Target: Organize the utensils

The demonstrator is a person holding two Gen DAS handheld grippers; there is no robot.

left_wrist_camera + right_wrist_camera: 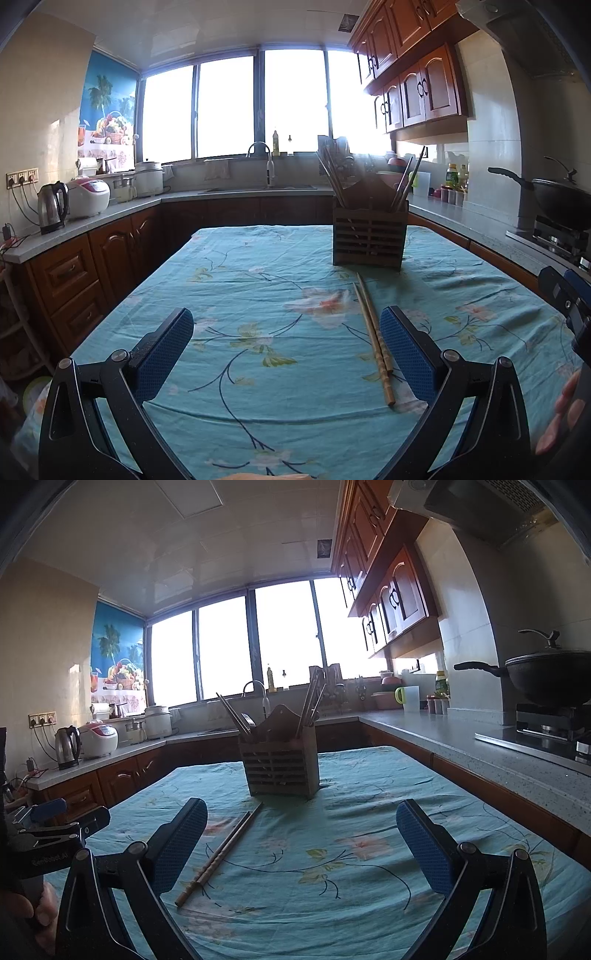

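Note:
A pair of wooden chopsticks (373, 338) lies flat on the teal floral tablecloth (258, 295), just inside my left gripper's right finger. Behind them stands a slatted wooden utensil holder (369, 238) with chopsticks sticking up from both ends. My left gripper (286, 334) is open and empty above the cloth. In the right wrist view the chopsticks (219, 853) lie beside the left finger, and the holder (280, 768), which holds chopsticks and a fork, stands beyond. My right gripper (301, 827) is open and empty.
Counters run around the table: a kettle (53, 206) and rice cooker (90, 195) on the left, a sink (258, 186) at the back, a wok on a stove (554, 679) on the right. A hand (561, 417) holds the other gripper at the right edge.

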